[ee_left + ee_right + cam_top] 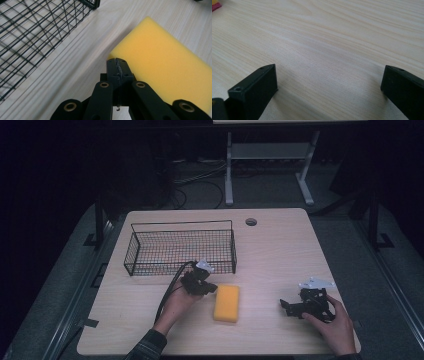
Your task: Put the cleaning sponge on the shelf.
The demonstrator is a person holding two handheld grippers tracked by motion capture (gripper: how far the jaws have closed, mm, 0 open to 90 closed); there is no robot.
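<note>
My left claw (212, 287) hangs just above the tabletop (280, 250), its two jaws pressed flat together with nothing between them. In the left gripper view, the closed tips sit at the near corner of the yellow sponge (162, 62); whether they touch it or hover just over its edge I cannot tell.

The sponge (227, 303) lies flat on the tabletop, near the front edge and a little left of the middle. It is a plain rectangular block. In the high view its long axis runs from my side toward the far side, tipped only slightly, so one short end faces me and the other faces the wire basket (180, 251). My left claw comes at it from the left, at its far left corner.

The basket stands behind the sponge, toward the far left of the tabletop, near it but apart. In the left gripper view its black mesh (32, 32) fills the upper left.

My right claw (292, 307) rests low at the right side, well apart from the sponge, pointing left toward it. Its jaws are spread wide over bare wood (332, 50), gripping nothing.
</note>
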